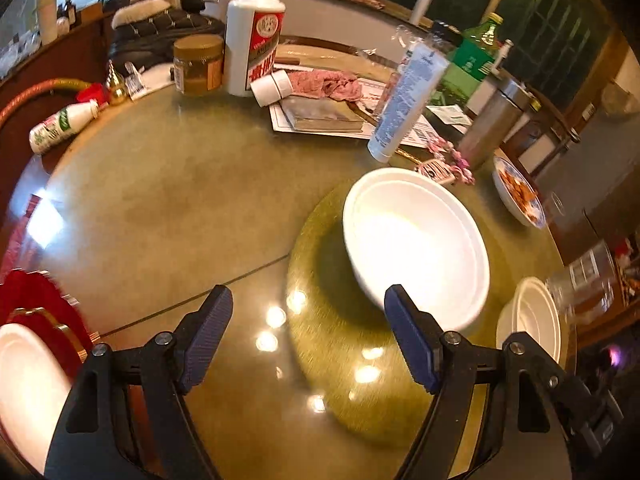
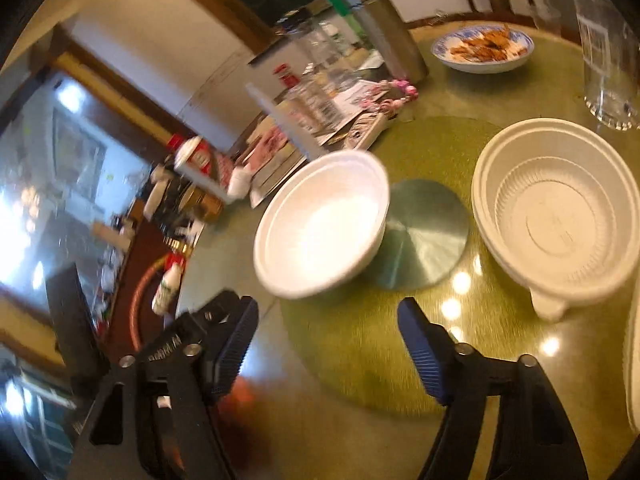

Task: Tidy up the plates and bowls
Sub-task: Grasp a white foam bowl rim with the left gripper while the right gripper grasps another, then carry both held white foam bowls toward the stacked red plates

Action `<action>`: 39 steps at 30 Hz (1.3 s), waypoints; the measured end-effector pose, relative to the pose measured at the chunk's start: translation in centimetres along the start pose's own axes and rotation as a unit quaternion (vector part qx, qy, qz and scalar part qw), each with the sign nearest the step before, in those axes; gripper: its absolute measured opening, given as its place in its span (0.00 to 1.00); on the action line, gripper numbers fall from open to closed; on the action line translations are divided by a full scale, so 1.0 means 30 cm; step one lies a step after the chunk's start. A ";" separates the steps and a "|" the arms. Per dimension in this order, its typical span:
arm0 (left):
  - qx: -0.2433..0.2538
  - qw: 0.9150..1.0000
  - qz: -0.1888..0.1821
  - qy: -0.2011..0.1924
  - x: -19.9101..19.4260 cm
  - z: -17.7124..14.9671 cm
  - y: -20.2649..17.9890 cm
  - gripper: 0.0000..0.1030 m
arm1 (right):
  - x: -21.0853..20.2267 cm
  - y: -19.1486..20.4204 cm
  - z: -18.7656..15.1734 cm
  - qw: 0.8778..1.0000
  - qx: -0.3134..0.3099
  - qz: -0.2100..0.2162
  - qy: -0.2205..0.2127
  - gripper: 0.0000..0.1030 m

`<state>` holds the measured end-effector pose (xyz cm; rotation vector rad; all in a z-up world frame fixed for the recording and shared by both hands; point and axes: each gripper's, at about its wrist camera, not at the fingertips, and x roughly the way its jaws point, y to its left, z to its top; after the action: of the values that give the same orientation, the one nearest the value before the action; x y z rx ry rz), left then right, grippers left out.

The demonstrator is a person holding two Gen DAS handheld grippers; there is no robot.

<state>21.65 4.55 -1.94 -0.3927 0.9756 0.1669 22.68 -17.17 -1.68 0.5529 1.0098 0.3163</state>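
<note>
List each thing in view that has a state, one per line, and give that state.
Smooth white bowl: upright, empty.
Ribbed white plastic bowl: upright, empty.
Blue-patterned dish: holds food.
White bottle with red cap: upright, capped.
Left gripper: open, empty.
Right gripper: open, empty.

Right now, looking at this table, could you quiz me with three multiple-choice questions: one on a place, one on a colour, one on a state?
1. Where is the smooth white bowl?
A. on the round green mat
B. on a book
C. on the floor

2. What colour is the tall white bottle cap?
A. blue
B. red
C. black

3. What is the left gripper doing?
A. clamping a bowl
B. clamping a glass
C. open, holding nothing

Answers: 1 A, mat shows around the bowl; 2 B, cap is red; 3 C, only tabletop between its fingers.
</note>
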 end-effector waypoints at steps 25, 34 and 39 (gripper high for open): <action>0.075 0.997 0.031 -0.017 0.041 -0.098 -0.082 0.15 | 0.078 -0.055 -0.057 1.000 0.011 -0.026 -0.011 0.07; 0.099 0.994 0.027 -0.045 -0.099 -0.273 -0.065 0.15 | -0.091 -0.057 -0.230 0.999 -0.018 -0.033 -0.035 0.08; 0.110 0.992 0.021 -0.055 -0.159 -0.344 -0.050 0.15 | -0.161 -0.058 -0.313 0.998 -0.030 -0.037 -0.044 0.08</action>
<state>11.51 -0.72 -2.73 -0.1582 0.8834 0.1169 12.13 -18.27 -3.13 0.4695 0.9315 0.2530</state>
